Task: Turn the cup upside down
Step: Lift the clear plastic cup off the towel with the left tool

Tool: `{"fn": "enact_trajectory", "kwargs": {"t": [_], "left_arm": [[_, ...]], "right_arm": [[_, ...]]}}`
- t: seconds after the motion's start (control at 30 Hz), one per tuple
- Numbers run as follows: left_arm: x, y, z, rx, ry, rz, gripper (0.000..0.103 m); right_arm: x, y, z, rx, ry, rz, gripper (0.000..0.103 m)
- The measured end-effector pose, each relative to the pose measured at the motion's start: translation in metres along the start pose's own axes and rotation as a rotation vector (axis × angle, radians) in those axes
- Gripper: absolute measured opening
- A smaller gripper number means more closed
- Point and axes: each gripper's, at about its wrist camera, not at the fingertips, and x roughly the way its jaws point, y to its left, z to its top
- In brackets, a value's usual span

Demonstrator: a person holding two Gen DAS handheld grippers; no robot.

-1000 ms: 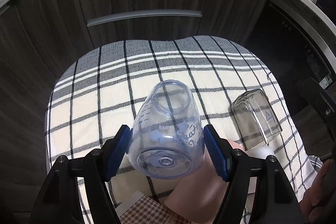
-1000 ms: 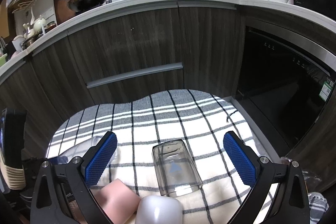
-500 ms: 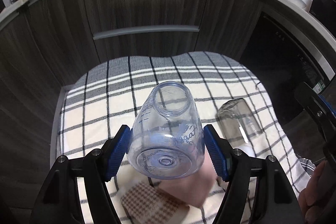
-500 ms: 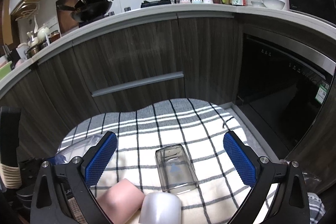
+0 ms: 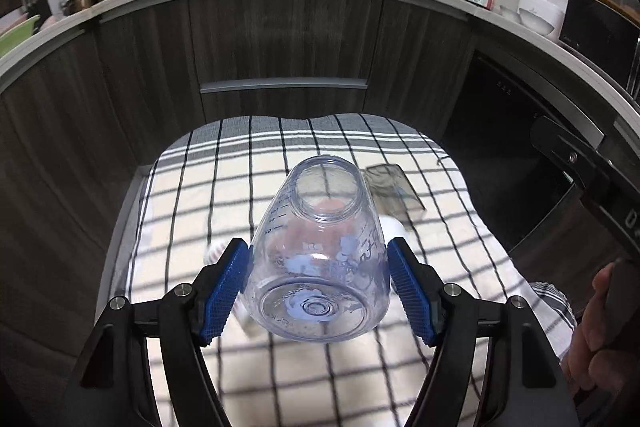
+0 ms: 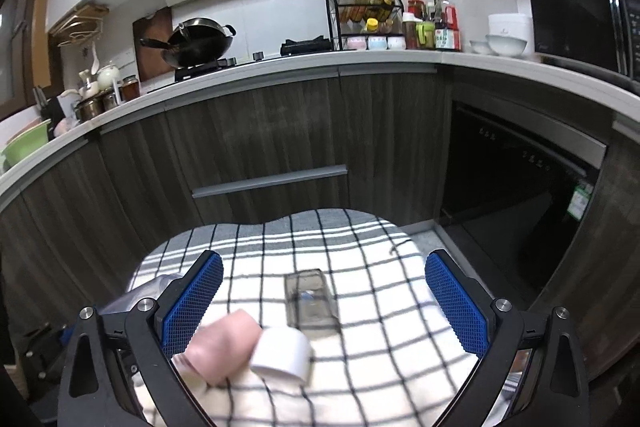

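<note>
Clamping the clear cup (image 5: 320,259), your left claw (image 5: 319,285) aims its mouth away, base toward you; right claw (image 6: 324,303) gapes wide; cups beneath blur.

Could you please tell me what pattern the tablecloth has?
The tablecloth is cream with black-and-grey checks, clearest in the right wrist view.

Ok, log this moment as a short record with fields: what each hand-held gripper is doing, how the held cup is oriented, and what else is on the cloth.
left hand-held gripper: shut on the clear blue-tinted cup
cup orientation: on its side, base toward the camera, mouth pointing away
right hand-held gripper: open, holding nothing
surface: checked cloth
on the cloth: clear glass lying on its side, pink cup, white cup
</note>
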Motion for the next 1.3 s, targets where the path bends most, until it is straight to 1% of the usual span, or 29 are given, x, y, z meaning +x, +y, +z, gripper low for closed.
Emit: {"fn": "enact_trajectory", "kwargs": {"t": [0.1,0.17,0.33,0.43,0.5,0.57,0.67,0.73,0.83,0.87,1.03,1.07,1.13,1.17,1.27,1.3], "left_arm": [[-0.008,-0.015,-0.025,-0.019,-0.023,0.014,0.071],[-0.006,-0.025,-0.041,-0.045,-0.023,0.004,0.071],[0.006,-0.047,-0.071,-0.104,-0.017,-0.027,0.071],[0.012,-0.060,-0.086,-0.143,-0.007,-0.042,0.071],[0.020,-0.068,-0.096,-0.161,0.025,-0.036,0.071],[0.032,-0.076,-0.107,-0.168,0.083,-0.046,0.071],[0.040,-0.089,-0.118,-0.143,0.134,-0.063,0.071],[0.044,-0.096,-0.124,-0.131,0.168,-0.090,0.071],[0.051,-0.103,-0.131,-0.113,0.212,-0.109,0.070],[0.057,-0.103,-0.135,-0.118,0.245,-0.121,0.070],[0.062,-0.106,-0.136,-0.124,0.268,-0.159,0.071],[0.064,-0.105,-0.138,-0.135,0.291,-0.174,0.072],[0.072,-0.103,-0.141,-0.164,0.342,-0.190,0.079],[0.074,-0.101,-0.143,-0.180,0.354,-0.192,0.080],[0.071,-0.097,-0.141,-0.191,0.341,-0.189,0.080],[0.069,-0.097,-0.140,-0.188,0.337,-0.191,0.082]], "right_arm": [[-0.019,-0.015,-0.010,-0.030,0.001,-0.005,0.102],[-0.025,-0.026,-0.020,-0.058,0.017,-0.013,0.102],[-0.028,-0.053,-0.047,-0.116,0.072,-0.026,0.102],[-0.025,-0.065,-0.063,-0.157,0.116,-0.017,0.102],[-0.019,-0.073,-0.074,-0.193,0.161,-0.009,0.102],[-0.013,-0.078,-0.083,-0.212,0.206,-0.008,0.102],[-0.004,-0.088,-0.091,-0.211,0.260,-0.010,0.102],[-0.001,-0.093,-0.093,-0.198,0.281,-0.010,0.102],[0.003,-0.097,-0.095,-0.193,0.296,-0.021,0.102],[0.004,-0.097,-0.094,-0.196,0.299,-0.022,0.102],[0.010,-0.090,-0.095,-0.237,0.326,-0.027,0.102],[0.012,-0.089,-0.095,-0.244,0.336,-0.029,0.102],[0.016,-0.088,-0.097,-0.249,0.356,-0.030,0.102],[0.018,-0.088,-0.097,-0.249,0.366,-0.029,0.102],[0.018,-0.088,-0.097,-0.246,0.378,-0.025,0.102],[0.018,-0.087,-0.097,-0.249,0.377,-0.024,0.102]]}}
